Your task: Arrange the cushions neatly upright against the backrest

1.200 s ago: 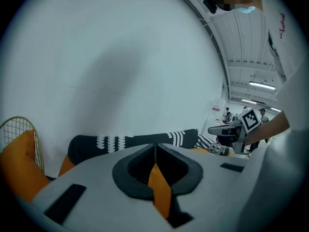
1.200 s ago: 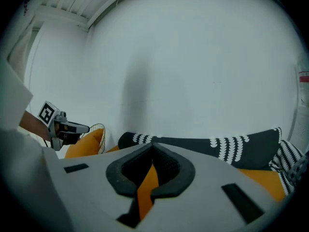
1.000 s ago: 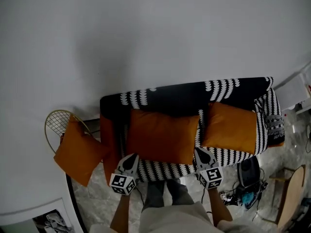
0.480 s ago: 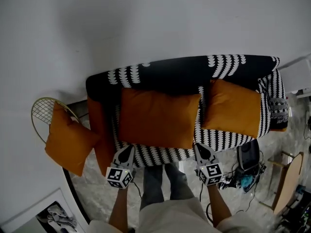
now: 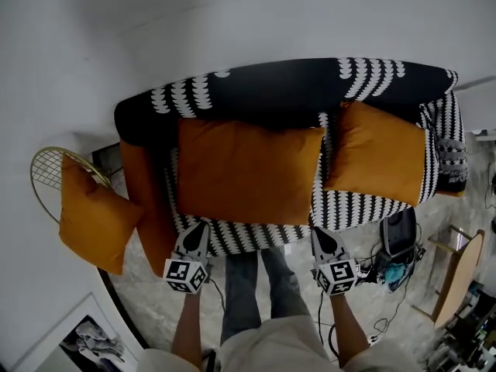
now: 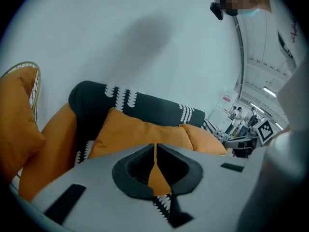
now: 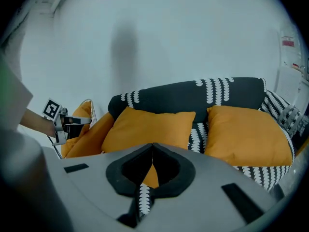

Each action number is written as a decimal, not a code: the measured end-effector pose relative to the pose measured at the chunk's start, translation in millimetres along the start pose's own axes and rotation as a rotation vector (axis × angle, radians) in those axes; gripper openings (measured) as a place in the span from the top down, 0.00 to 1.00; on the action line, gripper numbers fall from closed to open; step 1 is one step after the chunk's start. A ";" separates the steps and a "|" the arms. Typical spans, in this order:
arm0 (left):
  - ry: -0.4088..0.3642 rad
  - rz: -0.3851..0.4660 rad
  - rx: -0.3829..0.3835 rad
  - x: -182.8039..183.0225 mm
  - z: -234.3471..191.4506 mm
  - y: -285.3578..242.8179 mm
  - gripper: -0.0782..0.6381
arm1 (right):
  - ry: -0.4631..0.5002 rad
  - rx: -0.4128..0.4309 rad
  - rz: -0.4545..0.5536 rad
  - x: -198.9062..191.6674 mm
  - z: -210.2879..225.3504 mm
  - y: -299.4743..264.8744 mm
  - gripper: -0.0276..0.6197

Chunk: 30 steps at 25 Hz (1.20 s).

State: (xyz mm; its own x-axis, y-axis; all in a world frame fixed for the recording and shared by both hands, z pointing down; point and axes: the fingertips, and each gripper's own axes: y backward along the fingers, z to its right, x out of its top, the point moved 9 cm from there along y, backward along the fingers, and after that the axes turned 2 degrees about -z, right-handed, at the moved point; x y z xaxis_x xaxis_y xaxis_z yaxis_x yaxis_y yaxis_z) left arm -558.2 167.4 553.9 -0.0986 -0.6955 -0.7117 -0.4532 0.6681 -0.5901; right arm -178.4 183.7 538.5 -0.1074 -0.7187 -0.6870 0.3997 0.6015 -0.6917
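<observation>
A black-and-white patterned sofa (image 5: pixel 279 91) carries two orange cushions leaning on its backrest: a large one (image 5: pixel 244 169) in the middle and a smaller one (image 5: pixel 380 160) to the right. A third orange cushion (image 5: pixel 93 215) rests in a gold wire chair left of the sofa. My left gripper (image 5: pixel 200 227) is shut and empty at the seat's front edge, just below the large cushion's left corner. My right gripper (image 5: pixel 319 232) is shut and empty below that cushion's right corner. Both gripper views show the large cushion (image 6: pixel 140 132) (image 7: pixel 147 127) ahead of the shut jaws.
An orange sofa arm (image 5: pixel 147 200) stands between the seat and the wire chair (image 5: pixel 50 169). Dark bags and cables (image 5: pixel 399 246) lie on the floor at right, beside a wooden stool (image 5: pixel 457 277). The person's legs (image 5: pixel 256 293) stand at the sofa front.
Both grippers have sunk toward the sofa's front edge, still shut. In the head view the sofa and cushions now appear larger and higher.
</observation>
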 end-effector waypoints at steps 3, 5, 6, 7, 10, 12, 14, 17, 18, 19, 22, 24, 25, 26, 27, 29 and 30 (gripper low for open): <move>0.004 -0.023 0.002 -14.5 -8.9 -8.9 0.84 | -0.012 -0.009 -0.013 -12.8 2.7 -7.6 0.91; 0.010 -0.033 0.006 -21.6 -16.0 -14.9 0.84 | -0.020 -0.019 -0.018 -19.1 4.5 -13.5 0.91; 0.016 -0.036 0.009 -24.2 -19.9 -17.7 0.84 | -0.023 -0.023 -0.021 -21.6 5.1 -16.8 0.91; 0.021 -0.037 0.012 -26.4 -23.6 -20.2 0.84 | -0.025 -0.027 -0.024 -23.8 5.5 -20.3 0.91; 0.024 -0.046 0.019 -34.2 -33.9 -26.0 0.84 | -0.027 -0.032 -0.034 -30.5 6.2 -30.5 0.91; 0.032 -0.046 0.017 -39.4 -41.4 -30.9 0.84 | -0.031 -0.034 -0.035 -34.2 7.7 -37.4 0.91; 0.064 -0.033 0.014 -42.6 -50.8 -35.8 0.83 | -0.049 -0.023 -0.032 -37.2 8.4 -44.6 0.91; 0.135 -0.026 0.012 -47.2 -64.7 -43.8 0.63 | -0.097 0.005 -0.025 -42.5 9.6 -55.9 0.60; 0.140 -0.036 0.020 -48.6 -68.8 -47.4 0.58 | -0.108 0.007 -0.023 -44.1 10.2 -59.5 0.54; 0.131 -0.050 0.032 -49.9 -72.6 -51.4 0.51 | -0.117 0.008 -0.023 -45.5 11.0 -62.8 0.51; 0.076 -0.083 0.068 -52.4 -83.7 -62.6 0.40 | -0.135 0.011 -0.022 -48.7 14.5 -71.0 0.44; 0.063 -0.101 0.083 -52.7 -93.5 -70.0 0.38 | -0.146 0.021 -0.031 -51.4 17.2 -78.7 0.42; 0.061 -0.113 0.091 -52.6 -99.5 -74.0 0.38 | -0.152 0.025 -0.039 -52.8 18.7 -83.4 0.41; 0.061 -0.124 0.099 -51.9 -106.1 -78.0 0.37 | -0.160 0.029 -0.047 -54.1 20.1 -88.5 0.41; 0.061 -0.133 0.107 -50.5 -113.3 -81.6 0.37 | -0.170 0.031 -0.055 -55.1 21.6 -94.3 0.41; 0.059 -0.145 0.122 -45.3 -128.2 -88.6 0.37 | -0.198 0.035 -0.065 -56.2 25.7 -108.2 0.40; 0.053 -0.155 0.126 -42.5 -134.8 -93.1 0.37 | -0.212 0.036 -0.068 -56.4 29.1 -115.8 0.39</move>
State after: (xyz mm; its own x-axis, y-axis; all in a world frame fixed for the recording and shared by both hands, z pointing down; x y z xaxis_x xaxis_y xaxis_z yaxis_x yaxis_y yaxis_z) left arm -631.2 99.1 690.4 -0.0848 -0.8032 -0.5896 -0.3524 0.5777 -0.7363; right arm -192.1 144.5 663.8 0.0573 -0.8168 -0.5740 0.4310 0.5389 -0.7238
